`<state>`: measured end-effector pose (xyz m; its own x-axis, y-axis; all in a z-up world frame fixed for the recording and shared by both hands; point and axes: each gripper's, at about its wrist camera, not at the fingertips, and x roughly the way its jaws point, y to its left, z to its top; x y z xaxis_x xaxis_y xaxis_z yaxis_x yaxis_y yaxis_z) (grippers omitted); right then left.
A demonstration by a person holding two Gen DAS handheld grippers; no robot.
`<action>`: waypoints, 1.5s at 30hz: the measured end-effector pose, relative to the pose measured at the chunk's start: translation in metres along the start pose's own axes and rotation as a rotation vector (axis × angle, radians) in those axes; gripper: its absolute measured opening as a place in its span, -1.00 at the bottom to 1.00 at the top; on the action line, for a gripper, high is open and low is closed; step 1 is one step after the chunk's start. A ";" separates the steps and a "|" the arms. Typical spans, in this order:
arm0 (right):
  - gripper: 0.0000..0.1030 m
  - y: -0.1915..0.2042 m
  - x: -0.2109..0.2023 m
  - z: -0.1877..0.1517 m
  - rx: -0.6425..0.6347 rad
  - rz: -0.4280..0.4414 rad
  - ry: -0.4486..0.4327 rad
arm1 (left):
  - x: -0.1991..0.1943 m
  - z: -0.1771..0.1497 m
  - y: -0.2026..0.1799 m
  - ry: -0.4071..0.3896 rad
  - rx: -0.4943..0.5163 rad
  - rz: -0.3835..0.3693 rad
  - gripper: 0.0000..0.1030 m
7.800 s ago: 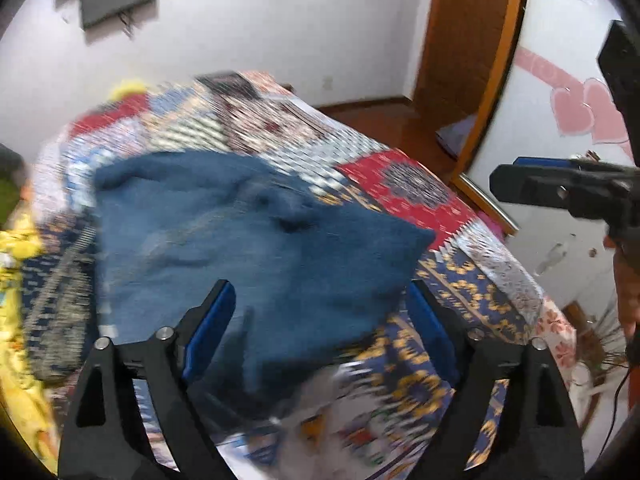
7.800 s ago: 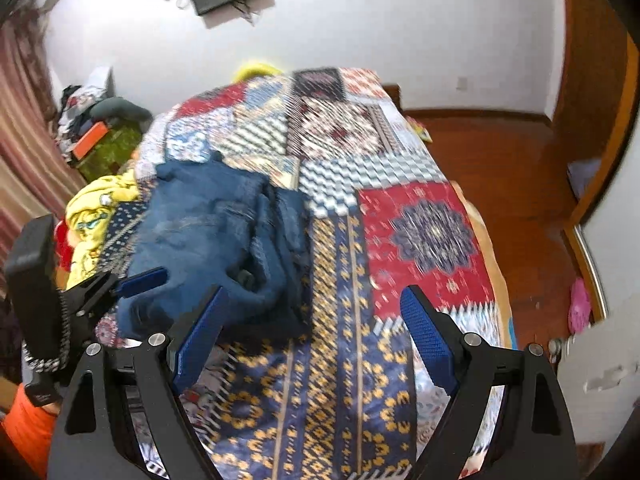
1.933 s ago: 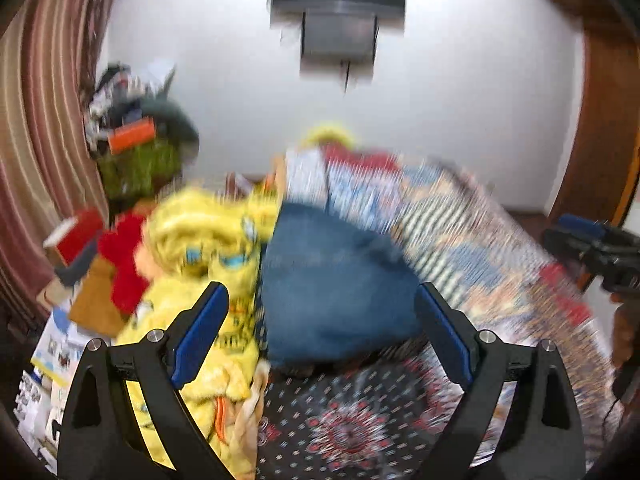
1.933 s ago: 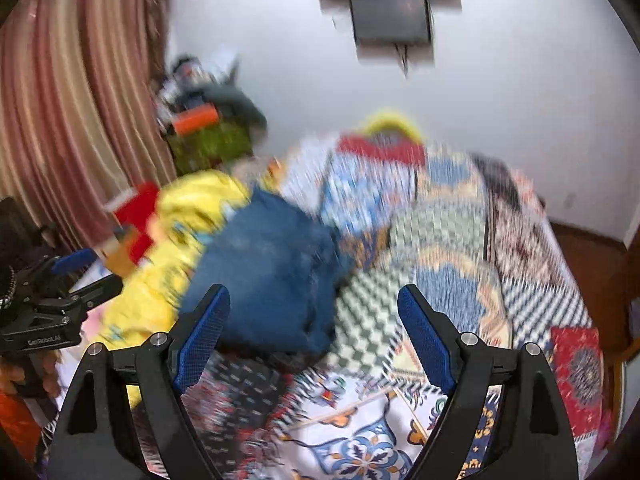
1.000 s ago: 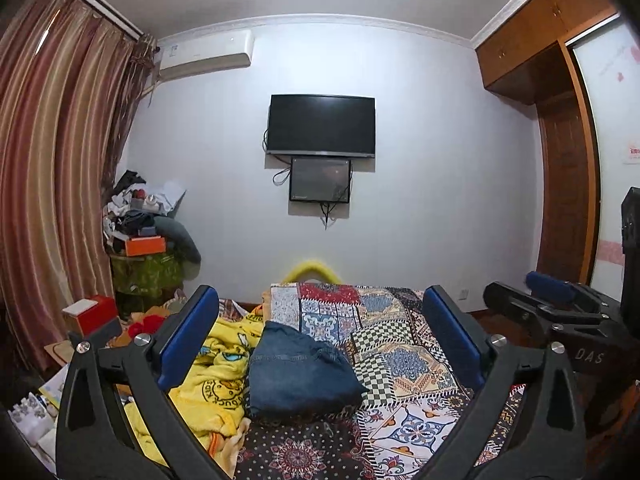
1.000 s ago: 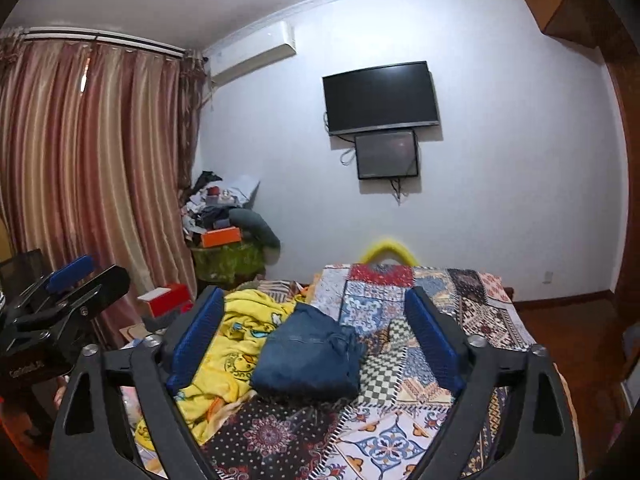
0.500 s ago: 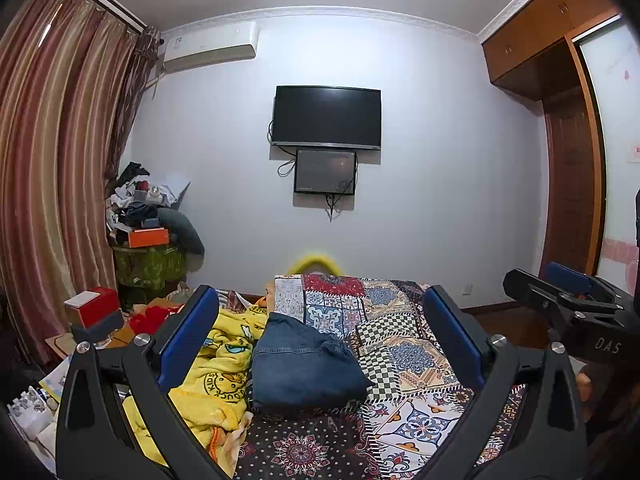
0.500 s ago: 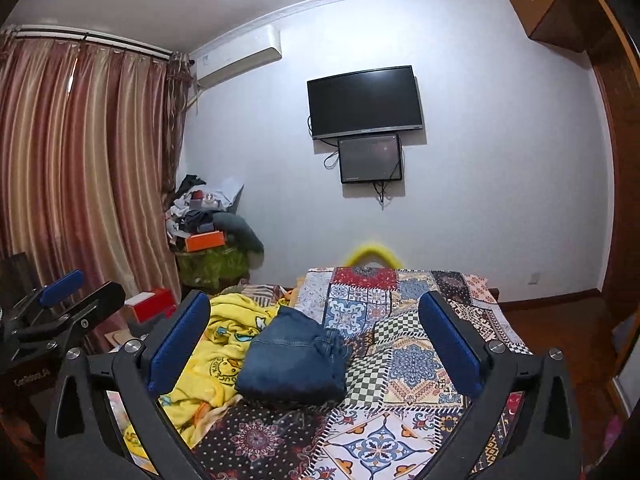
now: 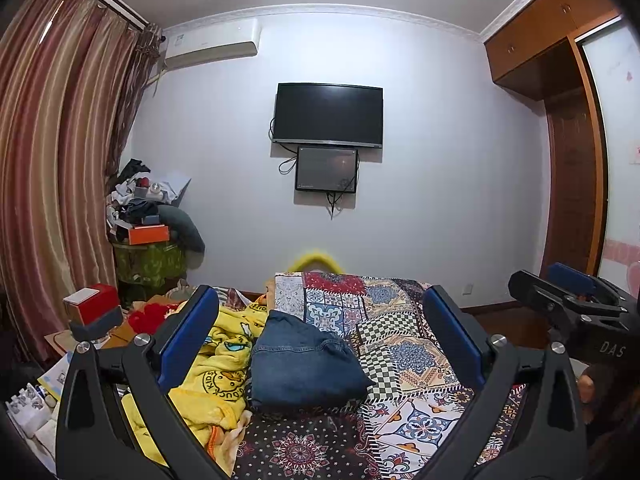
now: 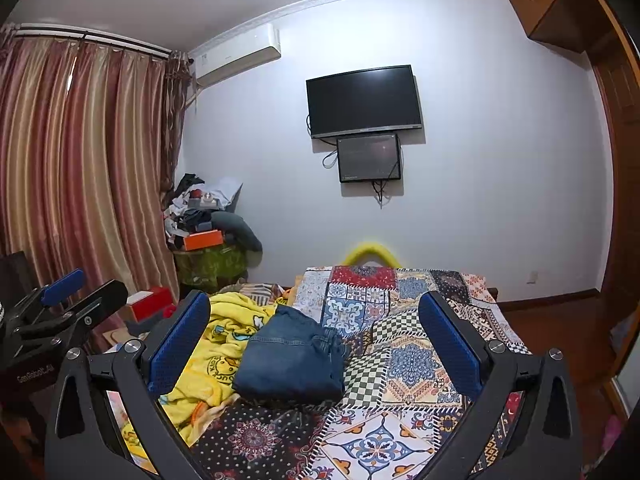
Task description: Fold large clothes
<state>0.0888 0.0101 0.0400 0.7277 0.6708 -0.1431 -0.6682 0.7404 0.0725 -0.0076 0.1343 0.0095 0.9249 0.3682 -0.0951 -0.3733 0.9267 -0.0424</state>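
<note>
A folded pair of blue jeans [image 9: 300,364] [image 10: 290,360] lies on the patchwork bedspread [image 9: 400,344] [image 10: 404,344], left of its middle and against a yellow blanket. My left gripper [image 9: 320,320] is open and empty, held well back from the bed and level with the jeans. My right gripper [image 10: 314,322] is likewise open and holds nothing. Each gripper shows at the edge of the other's view: the right gripper [image 9: 568,300] and the left gripper [image 10: 60,300].
A crumpled yellow cartoon blanket [image 9: 216,376] [image 10: 212,344] covers the bed's left side. Striped curtains [image 10: 80,168] hang at left, beside a cluttered stand [image 9: 148,240] and a red box [image 9: 94,306]. A TV [image 9: 328,114] hangs on the far wall. A wooden wardrobe [image 9: 568,160] stands at right.
Both grippers have pulled back and tilted up from close over the jeans to a far, level view of the whole room. Over the last half second the views have barely shifted.
</note>
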 end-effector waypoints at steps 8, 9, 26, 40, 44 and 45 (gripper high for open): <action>1.00 -0.002 0.000 0.000 0.004 0.008 0.006 | 0.003 0.000 0.000 0.006 -0.003 0.000 0.99; 1.00 -0.002 -0.001 0.001 0.006 0.009 0.006 | 0.003 0.000 0.000 0.006 -0.002 0.000 0.99; 1.00 0.000 -0.001 0.000 0.004 -0.001 0.010 | 0.008 -0.005 0.004 0.016 0.008 -0.018 0.99; 1.00 -0.001 0.001 -0.002 0.015 -0.008 0.014 | 0.010 -0.006 0.004 0.029 0.014 -0.042 0.99; 1.00 0.000 0.001 -0.001 0.012 -0.008 0.016 | 0.010 -0.006 0.003 0.029 0.014 -0.041 0.99; 1.00 0.000 0.000 -0.001 0.012 -0.009 0.016 | 0.010 -0.006 0.004 0.029 0.013 -0.042 0.99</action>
<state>0.0892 0.0100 0.0393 0.7312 0.6634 -0.1592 -0.6597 0.7470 0.0826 -0.0003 0.1407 0.0023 0.9371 0.3272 -0.1221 -0.3334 0.9422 -0.0340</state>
